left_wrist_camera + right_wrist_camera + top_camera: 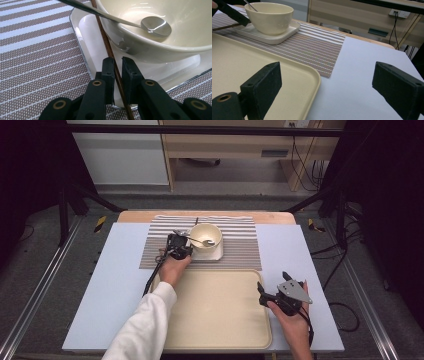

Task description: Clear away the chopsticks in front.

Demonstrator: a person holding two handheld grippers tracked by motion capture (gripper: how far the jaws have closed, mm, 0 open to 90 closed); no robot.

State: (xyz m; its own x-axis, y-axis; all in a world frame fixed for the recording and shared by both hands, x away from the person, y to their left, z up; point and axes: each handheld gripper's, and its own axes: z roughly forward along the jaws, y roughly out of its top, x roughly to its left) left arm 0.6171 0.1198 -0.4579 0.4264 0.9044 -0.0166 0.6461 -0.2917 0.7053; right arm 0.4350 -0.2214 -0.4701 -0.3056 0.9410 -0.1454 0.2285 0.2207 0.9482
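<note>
- A thin brown stick (110, 51) is being pinched between the two black jaws of the left gripper (117, 72); in the left gripper view the jaws are standing nearly closed around it at the lower middle of the frame.
- The stick is being shown running from the bottom centre of that frame up toward the top centre, lying over the rim of a white square plate (82, 27) and passing just beside a cream bowl (160, 47).
- A metal spoon (156, 26) is being seen resting inside the bowl at the upper right of the frame, its handle leaning over the bowl's rim toward the upper left.
- The plate is being carried by a striped placemat (37, 62), which is being shown across the left half of the frame.
- In the high view, the left gripper (178, 245) is being held just left of the bowl (206, 237), near the centre of the frame.
- The right gripper (277, 287) is being held at the lower right of the high view, beside the right edge of a beige tray (220, 320).
- In the right gripper view, the jaws are being kept wide apart with nothing between them, above the tray's corner (294, 75) and the pale blue table (362, 82).
</note>
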